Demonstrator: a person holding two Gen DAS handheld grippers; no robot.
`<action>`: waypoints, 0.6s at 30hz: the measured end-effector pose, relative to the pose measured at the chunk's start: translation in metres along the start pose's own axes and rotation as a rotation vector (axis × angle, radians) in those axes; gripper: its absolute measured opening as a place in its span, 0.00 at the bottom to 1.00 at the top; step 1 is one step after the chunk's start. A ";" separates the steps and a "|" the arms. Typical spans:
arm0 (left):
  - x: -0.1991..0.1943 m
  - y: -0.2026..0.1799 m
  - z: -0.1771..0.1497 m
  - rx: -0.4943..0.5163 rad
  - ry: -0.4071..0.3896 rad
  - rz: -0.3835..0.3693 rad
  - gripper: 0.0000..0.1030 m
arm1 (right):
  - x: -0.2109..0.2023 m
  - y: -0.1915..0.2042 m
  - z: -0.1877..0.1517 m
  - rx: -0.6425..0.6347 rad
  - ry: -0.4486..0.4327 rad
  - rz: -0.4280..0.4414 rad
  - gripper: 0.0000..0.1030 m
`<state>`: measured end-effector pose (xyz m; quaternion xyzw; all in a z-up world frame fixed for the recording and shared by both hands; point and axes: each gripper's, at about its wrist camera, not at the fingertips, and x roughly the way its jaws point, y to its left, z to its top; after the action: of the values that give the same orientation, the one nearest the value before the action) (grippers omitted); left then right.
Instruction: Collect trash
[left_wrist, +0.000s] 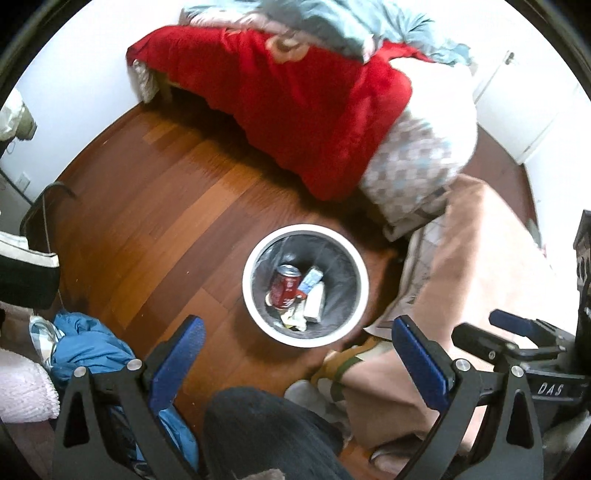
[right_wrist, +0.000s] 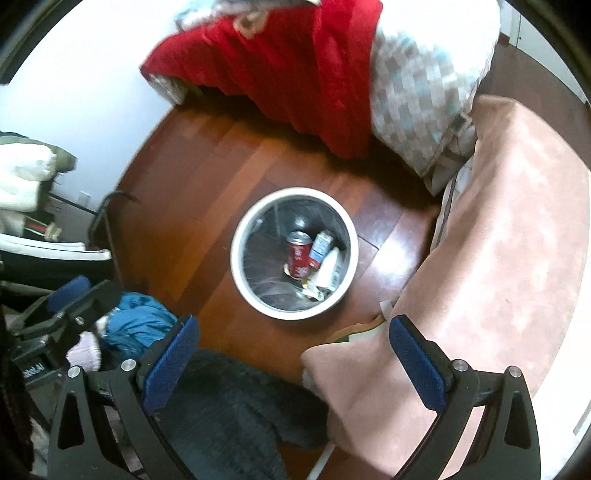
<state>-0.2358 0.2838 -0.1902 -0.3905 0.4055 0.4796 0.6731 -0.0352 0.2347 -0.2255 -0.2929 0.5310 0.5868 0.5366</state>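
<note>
Grippers: left gripper (left_wrist: 299, 354) and right gripper (right_wrist: 293, 349) held spread, nothing grasped.
Bin: bin (left_wrist: 255, 302) at 12 o'clock, can (left_wrist: 284, 286) inside.
Risk: bin could be tipped if its rim is clipped.

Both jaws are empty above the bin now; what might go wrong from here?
1. The left gripper and right gripper hang close side by side, both open; they could knock together.
2. The pink blanket hangs close by the trash bin; a low move might snag it.
3. The red can and small cartons already lie inside; bumping the bin could tip them out.
</note>
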 end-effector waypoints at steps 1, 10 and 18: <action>-0.010 -0.002 -0.001 0.006 -0.007 -0.014 1.00 | -0.009 0.002 -0.001 -0.002 -0.008 0.014 1.00; -0.082 -0.014 -0.006 0.020 -0.055 -0.105 1.00 | -0.095 0.029 -0.013 -0.077 -0.066 0.122 1.00; -0.125 -0.012 -0.011 0.014 -0.089 -0.150 1.00 | -0.139 0.046 -0.024 -0.126 -0.074 0.181 1.00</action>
<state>-0.2522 0.2297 -0.0777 -0.3931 0.3481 0.4419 0.7273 -0.0490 0.1745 -0.0910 -0.2549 0.4974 0.6754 0.4811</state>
